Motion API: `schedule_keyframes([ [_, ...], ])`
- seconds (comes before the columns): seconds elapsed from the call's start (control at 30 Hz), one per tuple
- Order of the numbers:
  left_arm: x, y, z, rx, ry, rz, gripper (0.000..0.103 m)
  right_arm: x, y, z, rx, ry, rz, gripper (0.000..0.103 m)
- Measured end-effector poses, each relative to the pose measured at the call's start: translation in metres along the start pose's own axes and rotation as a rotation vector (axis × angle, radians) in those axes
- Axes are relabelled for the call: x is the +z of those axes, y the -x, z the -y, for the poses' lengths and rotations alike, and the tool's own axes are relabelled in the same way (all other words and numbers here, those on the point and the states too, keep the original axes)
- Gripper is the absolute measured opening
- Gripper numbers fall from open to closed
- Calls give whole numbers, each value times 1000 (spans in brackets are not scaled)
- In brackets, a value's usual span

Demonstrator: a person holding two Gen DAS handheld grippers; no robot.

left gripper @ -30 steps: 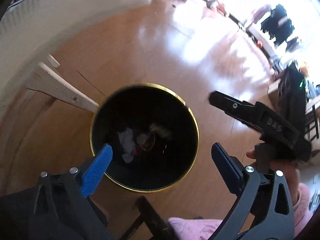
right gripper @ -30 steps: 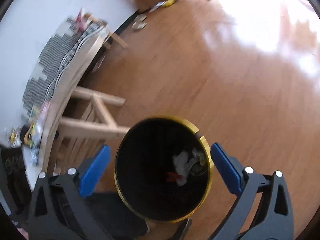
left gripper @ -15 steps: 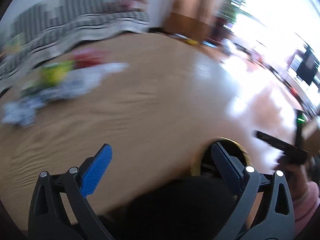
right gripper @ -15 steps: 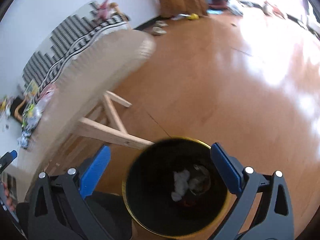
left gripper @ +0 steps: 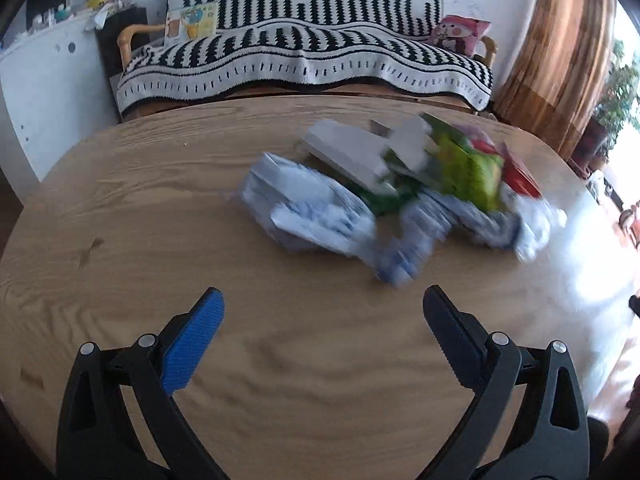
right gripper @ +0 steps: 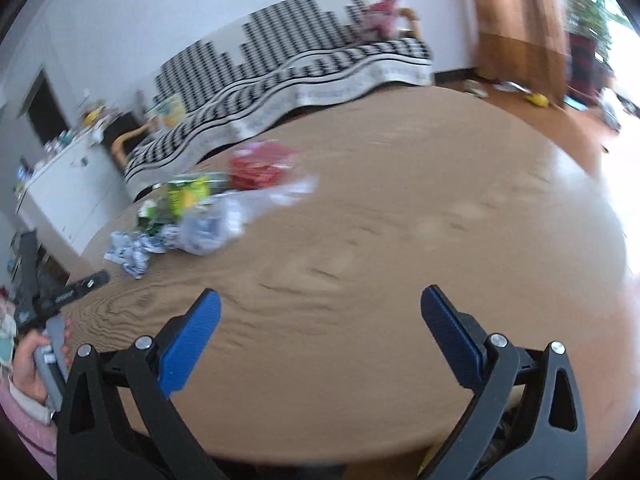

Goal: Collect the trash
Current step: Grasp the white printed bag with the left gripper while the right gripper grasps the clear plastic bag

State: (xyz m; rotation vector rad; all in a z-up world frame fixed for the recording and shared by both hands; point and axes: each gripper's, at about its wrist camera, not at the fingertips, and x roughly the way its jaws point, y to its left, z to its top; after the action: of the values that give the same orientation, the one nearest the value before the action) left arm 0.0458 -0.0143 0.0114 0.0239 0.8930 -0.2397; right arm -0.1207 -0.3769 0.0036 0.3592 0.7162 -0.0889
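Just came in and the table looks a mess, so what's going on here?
A person holding a two-finger gripper in each hand is clearing trash. The left gripper and right gripper are both open and empty above the round wooden table. A blurred pile of crumpled wrappers and packets, white-blue, green and red, still lies on the table ahead of the left gripper. Nothing is gripped right now.

Table (left gripper: 120, 208) grained wood (glossy); wrappers (left gripper: 320, 216) crinkled plastic; throw (left gripper: 304, 56) knitted.
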Motion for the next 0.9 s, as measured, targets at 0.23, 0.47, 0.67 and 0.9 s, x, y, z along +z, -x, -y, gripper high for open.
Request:
schedule_keyframes([
  [0.23, 36, -45, -11, 22, 83, 8, 97, 28, -68, -71, 7, 72, -14, 97],
  [0.47, 45, -82, -1, 33, 29, -30, 97, 55, -119, -81, -162, 33, 9, 97],
  [0.67, 41, -92, -16, 4, 39, -49, 97, 56, -145, -79, -184, 57, -55, 97],
  [0.9, 33, -84, -42, 15, 27, -55, 97, 49, -131, -43, -227, 24, -87, 97],
])
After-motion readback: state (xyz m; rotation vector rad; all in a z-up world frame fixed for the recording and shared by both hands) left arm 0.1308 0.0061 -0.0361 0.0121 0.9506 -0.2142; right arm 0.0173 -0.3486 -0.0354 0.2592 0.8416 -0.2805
